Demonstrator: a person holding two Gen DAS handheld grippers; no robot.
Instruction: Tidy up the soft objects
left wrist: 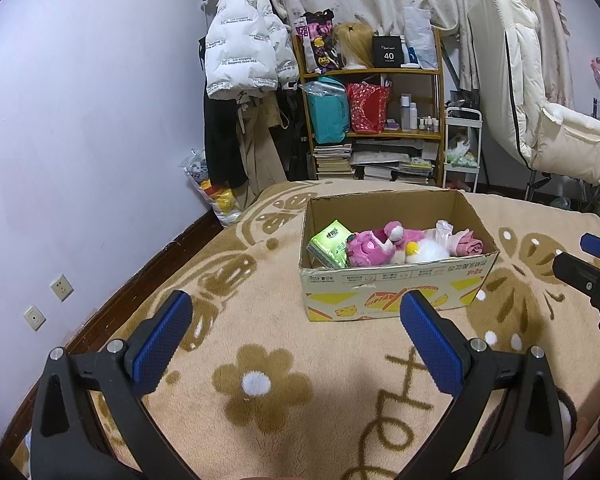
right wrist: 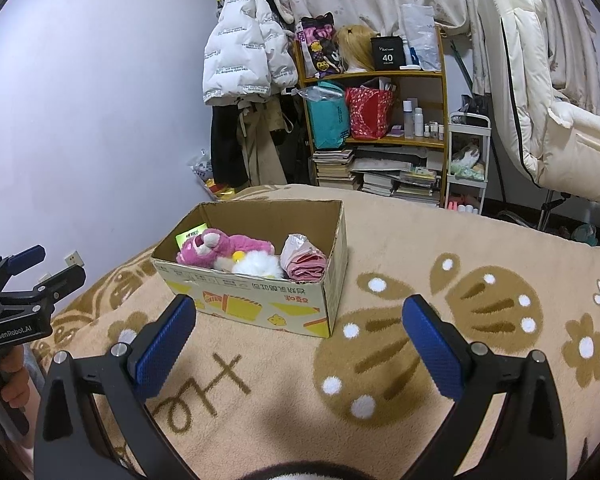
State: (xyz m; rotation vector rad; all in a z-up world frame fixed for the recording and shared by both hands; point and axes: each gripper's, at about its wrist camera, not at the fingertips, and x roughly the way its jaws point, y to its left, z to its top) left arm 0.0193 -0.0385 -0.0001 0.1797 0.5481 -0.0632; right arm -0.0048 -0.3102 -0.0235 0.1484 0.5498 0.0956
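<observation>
An open cardboard box [left wrist: 396, 286] stands on the beige blanket [left wrist: 284, 332]; it also shows in the right wrist view [right wrist: 260, 300]. Inside lie a green tissue pack [left wrist: 330, 243], a pink plush bear [left wrist: 374, 242] [right wrist: 220, 246], a white fluffy toy [left wrist: 426, 251] [right wrist: 258, 266] and a folded pink cloth [left wrist: 466, 245] [right wrist: 304, 262]. My left gripper [left wrist: 296, 340] is open and empty, short of the box. My right gripper [right wrist: 300, 344] is open and empty, in front of the box's right corner. The left gripper also shows at the right wrist view's left edge [right wrist: 40, 268].
Behind the bed stand a wooden shelf [left wrist: 372, 72] with bags, bottles and stacked books, a hanging white puffer jacket [left wrist: 240, 52], a white cart [left wrist: 462, 144] and a cream recliner chair [left wrist: 540, 112]. The purple wall [left wrist: 80, 120] and floor edge lie left.
</observation>
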